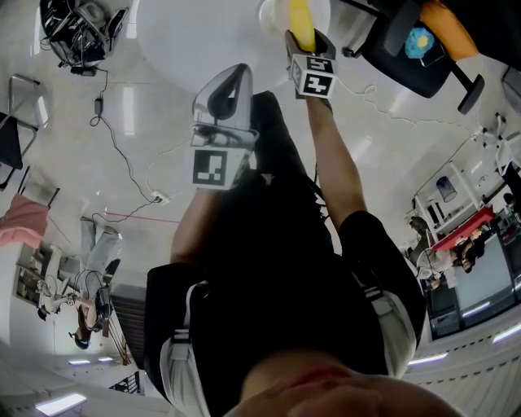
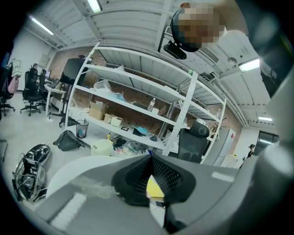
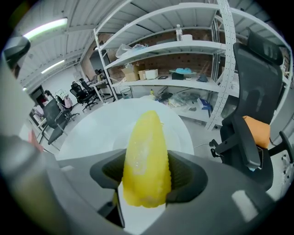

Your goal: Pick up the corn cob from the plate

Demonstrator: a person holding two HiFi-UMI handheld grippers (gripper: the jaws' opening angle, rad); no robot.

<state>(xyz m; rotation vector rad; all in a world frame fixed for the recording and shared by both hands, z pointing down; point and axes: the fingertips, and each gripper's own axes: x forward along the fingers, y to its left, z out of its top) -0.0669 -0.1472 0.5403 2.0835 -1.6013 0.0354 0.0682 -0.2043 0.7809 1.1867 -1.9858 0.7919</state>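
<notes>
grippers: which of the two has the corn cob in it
The right gripper: its jaws clamp the yellow corn cob, while the left gripper is shut on nothing.

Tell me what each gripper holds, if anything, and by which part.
Right gripper: the yellow corn cob, clamped on both sides of its thick end, tapered tip sticking out past the jaws. Left gripper: nothing, jaws together.

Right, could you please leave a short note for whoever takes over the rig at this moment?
Right gripper: shut on the corn, above the plate.
Left gripper: shut, empty, off to the side of the plate.
Done: the corn is gripped.
Left: lift it well clear of the plate. I cannot tell whether it is already clear.
</notes>
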